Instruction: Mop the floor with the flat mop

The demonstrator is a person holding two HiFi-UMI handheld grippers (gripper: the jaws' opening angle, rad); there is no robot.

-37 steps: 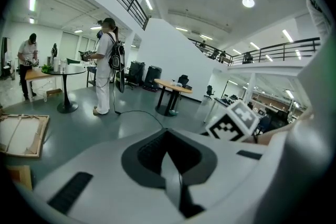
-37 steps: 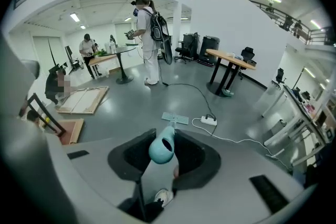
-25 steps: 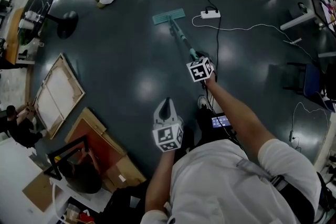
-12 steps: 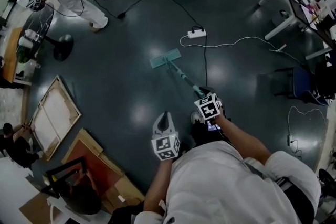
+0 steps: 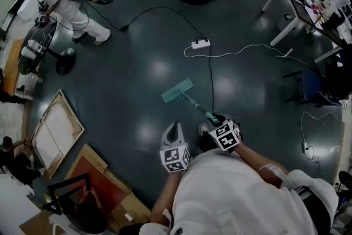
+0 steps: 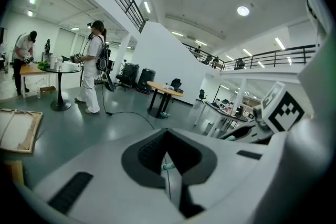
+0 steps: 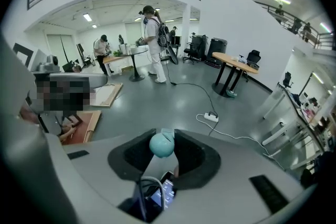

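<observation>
mid-stroke, as i judge it. right gripper (image 5: 215, 121) pinches the teal top end of the mop handle (image 7: 161, 145), jaws clamped on it, my right arm bent close to the body. mop head (image 5: 177, 91) lies flat on the floor (image 5: 126, 63) just ahead of me, short of the power strip (image 5: 200, 43). left gripper (image 5: 174, 128) hangs beside the right, jaws pressed together, empty. next: push the head out, steering clear of the cable (image 5: 210, 71).
</observation>
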